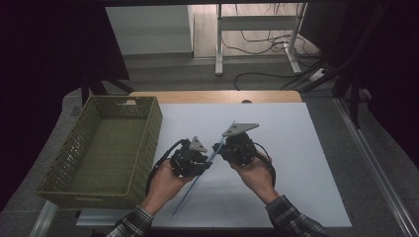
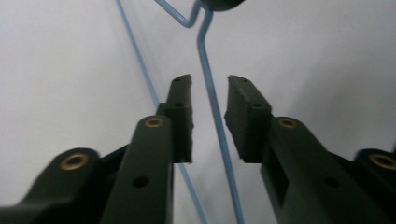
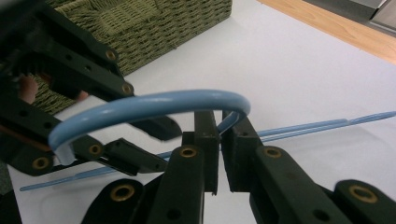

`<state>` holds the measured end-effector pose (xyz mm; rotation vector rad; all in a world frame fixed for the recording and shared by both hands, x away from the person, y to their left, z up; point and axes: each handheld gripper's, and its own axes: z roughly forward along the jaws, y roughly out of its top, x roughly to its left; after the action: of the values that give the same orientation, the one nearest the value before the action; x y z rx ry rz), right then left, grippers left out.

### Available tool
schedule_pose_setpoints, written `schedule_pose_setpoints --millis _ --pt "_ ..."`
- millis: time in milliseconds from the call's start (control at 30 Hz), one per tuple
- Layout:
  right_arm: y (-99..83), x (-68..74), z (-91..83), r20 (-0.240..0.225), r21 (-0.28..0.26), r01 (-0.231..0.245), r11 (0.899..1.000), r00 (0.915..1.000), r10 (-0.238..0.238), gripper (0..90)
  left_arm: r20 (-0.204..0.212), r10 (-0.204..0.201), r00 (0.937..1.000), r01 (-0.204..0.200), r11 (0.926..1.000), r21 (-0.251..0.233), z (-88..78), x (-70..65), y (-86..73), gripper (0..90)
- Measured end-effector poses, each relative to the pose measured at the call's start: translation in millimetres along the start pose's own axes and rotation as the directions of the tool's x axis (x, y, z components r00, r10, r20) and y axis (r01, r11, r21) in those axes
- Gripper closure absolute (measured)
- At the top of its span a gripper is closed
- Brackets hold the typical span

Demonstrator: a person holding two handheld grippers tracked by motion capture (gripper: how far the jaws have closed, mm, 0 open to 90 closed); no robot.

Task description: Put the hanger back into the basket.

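A blue wire hanger (image 1: 190,190) slants over the white sheet, raised between both hands. My right gripper (image 1: 218,147) is shut on the hanger; in the right gripper view its jaws (image 3: 220,122) pinch the wire just below the curved hook (image 3: 154,103). My left gripper (image 1: 206,161) faces it from the left. In the left gripper view one straight wire (image 2: 212,102) of the hanger runs through the gap between the jaws (image 2: 209,83), and the pads stand apart from it. A second wire (image 2: 140,65) passes to the left of them.
An olive woven basket (image 1: 148,143) stands at the left, partly on the white sheet (image 1: 286,158) that covers the wooden table (image 1: 212,96). The basket (image 3: 154,28) is close behind the left hand. Beyond the table lie floor cables and a desk frame.
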<state>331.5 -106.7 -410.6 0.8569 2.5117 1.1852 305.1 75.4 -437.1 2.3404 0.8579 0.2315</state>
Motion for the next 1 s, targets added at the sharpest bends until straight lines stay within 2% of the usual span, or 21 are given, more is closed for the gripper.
schedule_pose_setpoints --millis 167,200,267,367,400,433,467,500,533,567,600,633,667,700,733,767,833,867,933,967,1000 --pt "2.3 1.8 -0.2 -0.007 0.005 -0.001 1.000 1.0000 0.001 84.7 0.044 -0.025 0.9987 0.022 0.9981 0.058 2.2 5.5 4.5 76.7" --pt "2.6 2.1 -0.2 -0.008 0.004 0.000 1.000 1.0000 0.000 84.7 0.069 -0.039 0.9968 0.034 0.9974 0.063 2.3 7.0 5.3 78.6" --pt "3.0 2.8 -0.1 -0.009 0.004 0.002 1.000 1.0000 -0.002 84.7 0.078 -0.051 0.9957 0.046 0.9969 0.064 2.4 7.7 5.8 82.5" --pt "3.1 4.7 0.3 -0.006 0.007 0.024 1.000 0.9997 -0.024 84.4 0.107 -0.077 0.9913 0.067 0.9938 0.089 0.8 15.7 6.8 87.1" --pt "2.5 5.6 0.1 -0.003 0.007 0.036 0.999 0.9993 -0.036 84.1 0.163 -0.098 0.9818 0.085 0.9925 0.088 -0.6 23.5 5.0 87.4" --pt "2.4 5.1 -0.5 -0.009 0.003 0.035 0.999 0.9994 -0.035 83.7 0.163 -0.098 0.9818 0.085 0.9925 0.088 -0.6 23.5 5.0 87.5" --pt "2.6 4.3 -1.1 -0.015 -0.007 0.029 1.000 0.9995 -0.029 83.2 0.225 -0.144 0.9637 0.130 0.9888 0.073 -2.4 29.5 2.5 87.6" --pt "2.6 4.3 -1.1 -0.015 -0.007 0.029 1.000 0.9995 -0.029 83.2 0.225 -0.144 0.9637 0.130 0.9888 0.073 -2.4 29.5 2.5 87.6" --pt "3.6 2.9 -3.2 -0.035 -0.030 0.017 0.999 0.9992 -0.018 74.6 0.256 -0.171 0.9514 0.161 0.9851 0.060 -5.0 33.7 1.6 87.7" --pt "3.6 2.9 -3.2 -0.035 -0.030 0.017 0.999 0.9992 -0.018 74.6 0.256 -0.171 0.9514 0.161 0.9851 0.060 -5.0 33.7 1.6 87.7" --pt "4.3 3.1 -6.1 -0.031 -0.046 0.023 0.999 0.9992 -0.024 67.7 0.272 -0.182 0.9448 0.175 0.9832 0.051 -6.7 36.6 1.1 87.7" --pt "4.3 3.1 -6.1 -0.031 -0.046 0.023 0.999 0.9992 -0.024 67.7 0.284 -0.194 0.9390 0.190 0.9809 0.043 -9.0 39.6 0.7 87.7" --pt "3.6 3.7 -10.5 -0.026 -0.058 0.027 0.998 0.9993 -0.028 60.9 0.312 -0.209 0.9267 0.211 0.9771 0.028 -14.4 45.1 -0.3 87.8" --pt "2.7 3.4 -12.9 -0.029 -0.064 0.025 0.998 0.9992 -0.027 57.6 0.312 -0.209 0.9267 0.211 0.9771 0.028 -14.4 45.1 -0.3 87.7" --pt "1.3 2.9 -15.0 -0.032 -0.069 0.022 0.997 0.9992 -0.025 54.6 0.332 -0.216 0.9182 0.224 0.9744 0.013 -20.7 49.4 -1.0 87.7" --pt "1.3 2.9 -15.0 -0.032 -0.069 0.022 0.997 0.9992 -0.025 54.6 0.332 -0.216 0.9182 0.224 0.9744 0.013 -20.7 49.4 -1.0 87.7" --pt "-5.0 0.7 -20.3 -0.045 -0.076 0.021 0.997 0.9987 -0.025 46.4 0.331 -0.214 0.9189 0.229 0.9734 -0.007 -30.7 53.6 -1.3 87.6" --pt "-6.7 0.1 -21.4 -0.046 -0.076 0.019 0.997 0.9987 -0.023 43.8 0.334 -0.218 0.9170 0.236 0.9718 -0.013 -35.1 55.7 -1.6 87.6" --pt "-9.7 -0.7 -23.7 -0.052 -0.077 0.018 0.997 0.9984 -0.022 41.7 0.327 -0.218 0.9194 0.238 0.9710 -0.022 -38.9 57.3 -1.9 87.6" --pt "-14.2 -1.2 -27.5 -0.063 -0.080 0.017 0.997 0.9978 -0.023 35.8 0.328 -0.221 0.9185 0.245 0.9688 -0.033 -46.4 60.9 -2.7 87.6" --pt "-14.2 -1.2 -27.5 -0.063 -0.080 0.017 0.997 0.9978 -0.023 35.8 0.328 -0.221 0.9185 0.245 0.9688 -0.033 -46.4 60.9 -2.7 87.6"
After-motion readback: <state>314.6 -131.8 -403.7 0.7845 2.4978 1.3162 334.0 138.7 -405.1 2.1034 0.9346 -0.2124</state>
